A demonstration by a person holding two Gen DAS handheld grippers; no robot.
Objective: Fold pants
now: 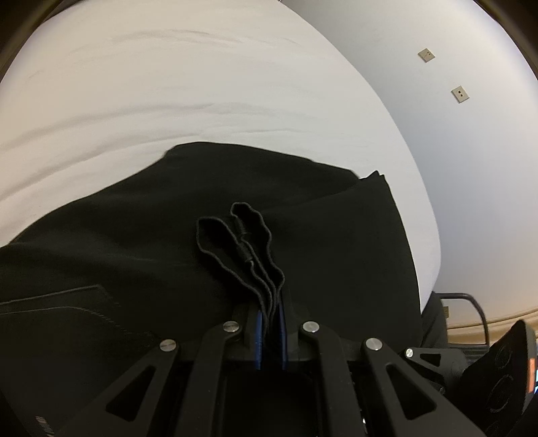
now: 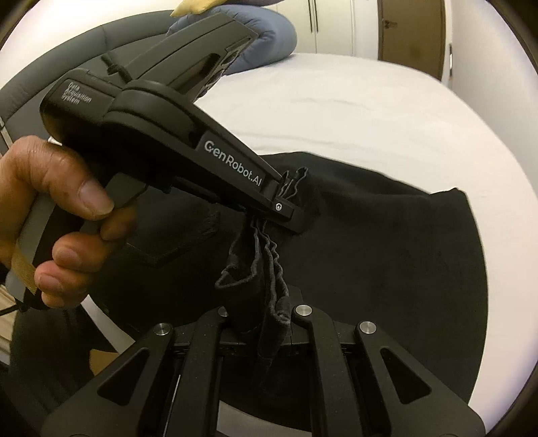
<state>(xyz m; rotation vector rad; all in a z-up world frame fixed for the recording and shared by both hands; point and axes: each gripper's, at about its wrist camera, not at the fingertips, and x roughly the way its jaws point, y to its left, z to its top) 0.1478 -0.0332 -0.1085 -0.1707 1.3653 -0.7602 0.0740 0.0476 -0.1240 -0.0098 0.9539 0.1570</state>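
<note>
Black pants (image 1: 302, 218) lie spread on a white bed (image 1: 201, 94). My left gripper (image 1: 270, 322) is shut on a bunched, wavy edge of the pants, with folds of fabric standing up between its blue pads (image 1: 258, 332). In the right wrist view the same pants (image 2: 386, 242) cover the lower part of the bed (image 2: 370, 111). My right gripper (image 2: 265, 322) is shut on another gathered edge of the pants. The left gripper (image 2: 285, 198) shows there too, held in a hand (image 2: 50, 208), pinching the fabric just beyond my right gripper.
A grey padded headboard (image 2: 50, 67) and a blue pillow (image 2: 269, 37) stand at the far side of the bed. A white wall with two sockets (image 1: 459, 94) runs along the bed's right side. A wooden door (image 2: 412, 30) and white cupboard fronts lie beyond.
</note>
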